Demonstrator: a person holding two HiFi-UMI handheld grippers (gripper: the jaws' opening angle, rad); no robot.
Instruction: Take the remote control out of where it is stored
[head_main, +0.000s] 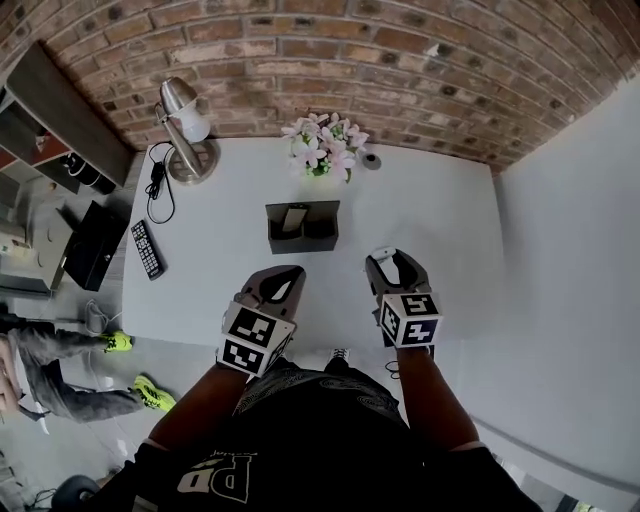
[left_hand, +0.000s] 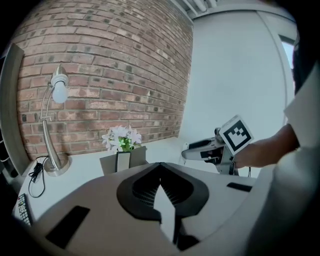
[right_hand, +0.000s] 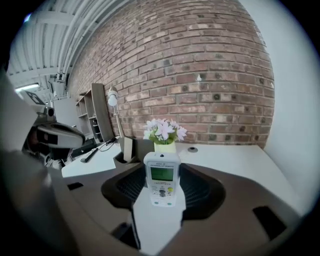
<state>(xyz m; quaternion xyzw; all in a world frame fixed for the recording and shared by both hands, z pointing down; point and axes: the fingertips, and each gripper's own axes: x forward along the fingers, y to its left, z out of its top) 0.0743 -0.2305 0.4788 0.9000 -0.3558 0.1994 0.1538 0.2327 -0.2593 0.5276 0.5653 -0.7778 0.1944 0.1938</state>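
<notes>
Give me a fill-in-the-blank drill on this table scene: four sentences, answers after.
1. The right tool is shut on a white remote with a ___ screen.
2. Just behind the dark holder on the table stands a pot of ___.
3. The wall behind the table is built of ___.
4. The desk lamp stands at the table's far ___ corner.

Missing words: green; flowers; brick; left.

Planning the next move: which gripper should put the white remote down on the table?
Right: the right gripper clamps the white remote; the left gripper is shut and empty.
</notes>
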